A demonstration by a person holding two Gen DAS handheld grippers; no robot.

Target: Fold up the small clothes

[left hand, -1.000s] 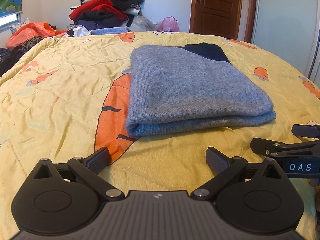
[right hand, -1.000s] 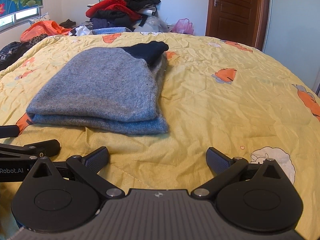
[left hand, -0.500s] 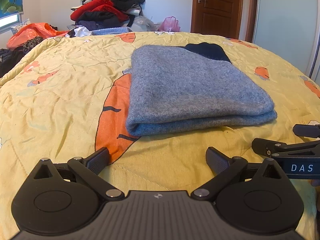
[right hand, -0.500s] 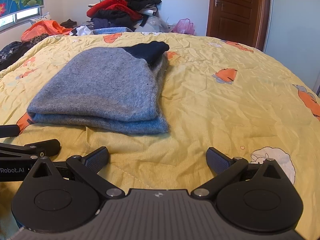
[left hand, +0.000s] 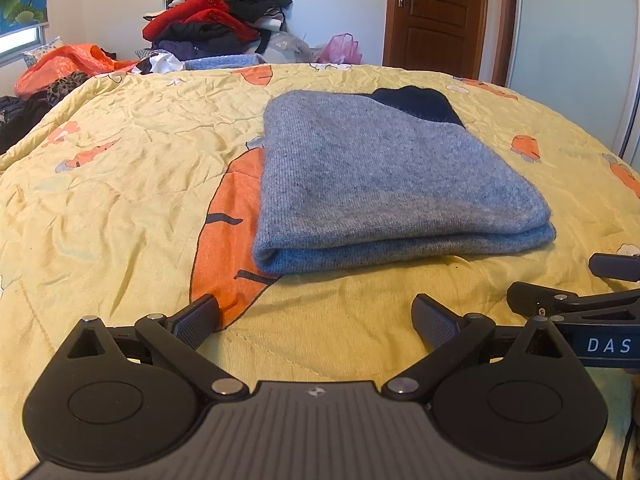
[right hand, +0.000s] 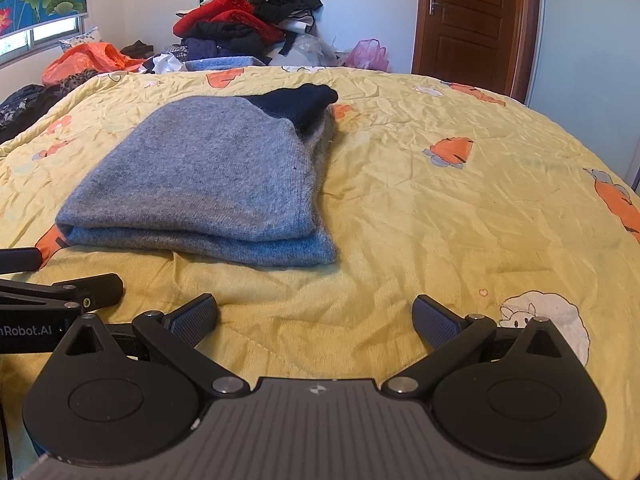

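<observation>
A grey knitted sweater [left hand: 392, 184] lies folded into a thick rectangle on the bed [left hand: 120, 208], which is covered by a yellow quilt printed with orange carrots. The garment sits flat, its doubled fold edge facing the two tools, and a dark navy part [left hand: 420, 106] shows at the sweater's far end. One large carrot print [left hand: 224, 240] runs along the sweater's left edge and is partly tucked under it.

The left gripper [left hand: 316, 316] hovers low over the quilt just short of the sweater's near edge, its fingers [left hand: 196, 320] spread wide with nothing between them. The right gripper [right hand: 316, 316] is level with it, nearer the sweater's right corner, likewise spread wide and holding nothing; neither tool touches the cloth. Each tool shows at the edge of the other's view.

Beyond the sweater, past the far side of the bed, a heap of red and black clothes [right hand: 256, 20] stands against the wall, with an orange bag [right hand: 88, 60] to the heap's left and a pink bag [right hand: 366, 54] to its right. A brown wooden door [right hand: 468, 20] stands further right of the sweater
</observation>
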